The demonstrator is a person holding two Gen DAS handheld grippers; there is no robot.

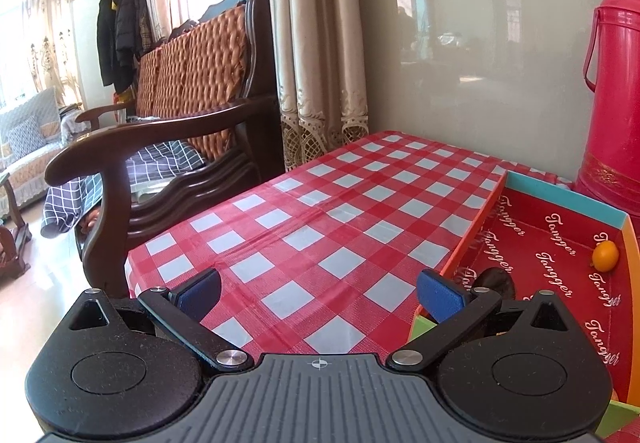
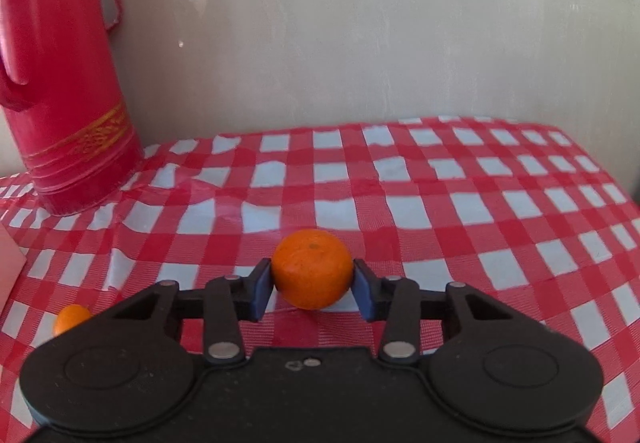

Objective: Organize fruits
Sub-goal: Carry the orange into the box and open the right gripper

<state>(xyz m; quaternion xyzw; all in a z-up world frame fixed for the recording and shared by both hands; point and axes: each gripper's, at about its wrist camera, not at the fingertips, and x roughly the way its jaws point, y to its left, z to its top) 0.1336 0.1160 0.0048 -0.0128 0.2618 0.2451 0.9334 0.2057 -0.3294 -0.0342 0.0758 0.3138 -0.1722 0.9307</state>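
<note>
R gripper (image 2: pixel 313 285), black two-finger tool w/ blue pads: pads pressed onto either side of a round orange mandarin (image 2: pixel 312 267), pinching it at its widest. Fruit sits right at the fingertips, dead centre, bottom looks to be at or just off the red-and-white checked plastic tablecloth (image 2: pixel 440 203) — can't tell if it's lifted yet. It's near-spherical, so no long axis to worry about; grip is across the middle.

Low on the left in the right wrist view, a second smaller orange fruit (image 2: pixel 70 317) lies on the cloth, half hidden behind the gripper body. Farther back left, a tall red thermos flask w/ gold band (image 2: pixel 72 115) stands near the wall.

L gripper (image 1: pixel 318 293): fingers spread wide, nothing between them, hovering over bare cloth. Just to its right is the open red cardboard box w/ white lettering and teal rim (image 1: pixel 560 195); a small orange fruit (image 1: pixel 605 255) already lies in its far corner, and a dark round thing (image 1: pixel 496 281) sits near the closer edge — can't ID it.

Key relation, as I judge it: the box lies on the flask side, i.e. to the left of the R gripper, so the held mandarin prob. needs carrying leftward, past the flask. L hand is nearer the box but empty; R has the fruit.
</note>
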